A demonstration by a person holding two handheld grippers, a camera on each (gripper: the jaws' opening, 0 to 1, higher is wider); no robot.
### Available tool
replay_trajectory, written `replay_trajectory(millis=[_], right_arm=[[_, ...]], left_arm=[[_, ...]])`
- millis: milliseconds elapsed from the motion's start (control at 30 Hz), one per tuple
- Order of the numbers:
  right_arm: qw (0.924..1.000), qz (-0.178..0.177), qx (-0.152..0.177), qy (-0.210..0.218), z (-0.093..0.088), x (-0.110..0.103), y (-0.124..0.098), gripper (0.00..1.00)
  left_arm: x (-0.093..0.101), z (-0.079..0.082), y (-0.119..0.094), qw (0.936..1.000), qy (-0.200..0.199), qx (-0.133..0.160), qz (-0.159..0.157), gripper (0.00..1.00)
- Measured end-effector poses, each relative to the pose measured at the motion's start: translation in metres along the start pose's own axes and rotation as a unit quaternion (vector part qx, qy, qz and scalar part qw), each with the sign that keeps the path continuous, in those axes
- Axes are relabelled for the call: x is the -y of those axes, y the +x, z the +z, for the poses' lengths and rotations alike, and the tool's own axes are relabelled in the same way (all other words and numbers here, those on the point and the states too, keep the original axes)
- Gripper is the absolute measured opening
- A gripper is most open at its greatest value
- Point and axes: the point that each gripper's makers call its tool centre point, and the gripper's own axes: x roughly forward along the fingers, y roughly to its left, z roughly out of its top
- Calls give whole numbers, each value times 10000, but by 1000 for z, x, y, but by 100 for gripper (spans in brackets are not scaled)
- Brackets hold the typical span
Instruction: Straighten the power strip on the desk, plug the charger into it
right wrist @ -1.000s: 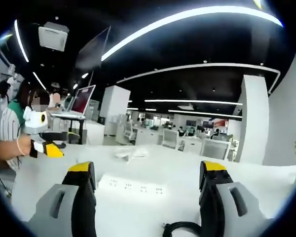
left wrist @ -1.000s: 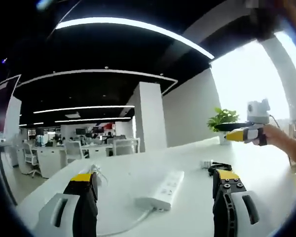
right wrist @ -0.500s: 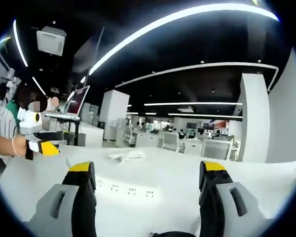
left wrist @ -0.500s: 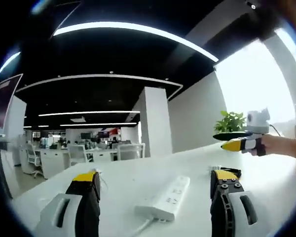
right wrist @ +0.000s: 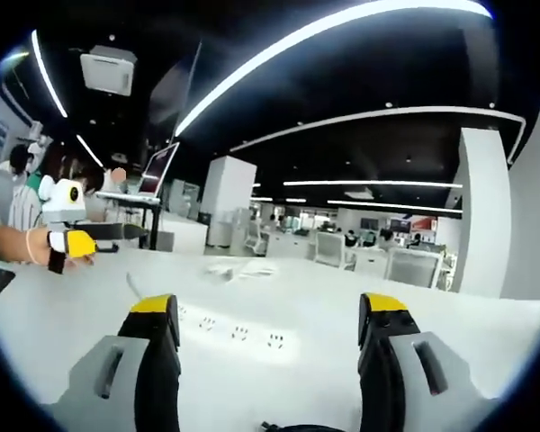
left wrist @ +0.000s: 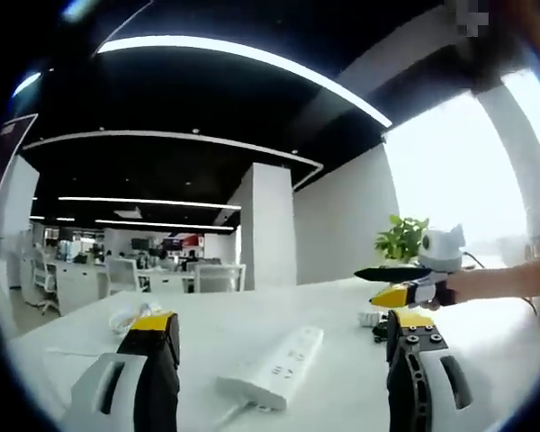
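The white power strip (left wrist: 274, 364) lies slantwise on the white desk (left wrist: 342, 387), just ahead of my left gripper (left wrist: 283, 322), which is open with nothing between its jaws. In the right gripper view the power strip (right wrist: 238, 333) lies crosswise with its sockets facing up, right in front of my open right gripper (right wrist: 268, 306). A black charger cable (right wrist: 292, 427) peeks in at the bottom edge. The charger (left wrist: 374, 326), black with a white part, rests by my left gripper's right jaw. The right gripper (left wrist: 398, 283) reaches in from the right, held by a hand. The left gripper (right wrist: 83, 238) hovers at the left.
A loose white cord bundle (left wrist: 130, 315) lies at the desk's left. A potted plant (left wrist: 400, 238) stands by the bright window. White crumpled material (right wrist: 234, 267) lies beyond the strip. A monitor (right wrist: 155, 171) on a stand and people are at the far left; office desks and chairs fill the background.
Both cameras have shifted a little. In the left gripper view the right gripper has come further in toward the strip. The power strip and charger stay put; both grippers stay open.
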Motion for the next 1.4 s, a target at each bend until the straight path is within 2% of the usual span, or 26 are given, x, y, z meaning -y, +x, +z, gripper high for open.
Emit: replay_trajectory(millis=[200,300,467,633,833,1000,1067,1167,1233,1400], right_arm=[[9999,63,-31,-91,-6,2,5,85],[9998,111,-130,-111,-12,2,8,85],[9987,278,-233,-366,-24,1,17,82],[9986,358,-188,-334,-31,4,23,80],[9983,397,-299,-294,-41,10,29,76],[9978,482,-365,-280,-48,12,34,65],[9975,514,-389,-296,-53,13,37,63],[9968,516,-537,-301,-65,17,42,63],[9960,507,-650,-352,-72,19,44,63],[9947,530,-788,-400,-81,22,49,60]], left_arm=[[8,4,2,9997,-89,162,-163,99],[11,2,3,9996,-131,136,-217,99],[13,-12,7,9998,30,-124,-153,99],[13,-23,8,9995,75,-279,-92,91],[8,-35,11,9988,168,-454,105,89],[5,-45,15,9978,206,-600,200,84],[4,-51,16,9970,160,-713,254,83],[0,-59,17,9956,76,-866,356,82],[-1,-68,17,9938,-188,-1034,373,80],[-5,-71,20,9932,-240,-1068,391,73]])
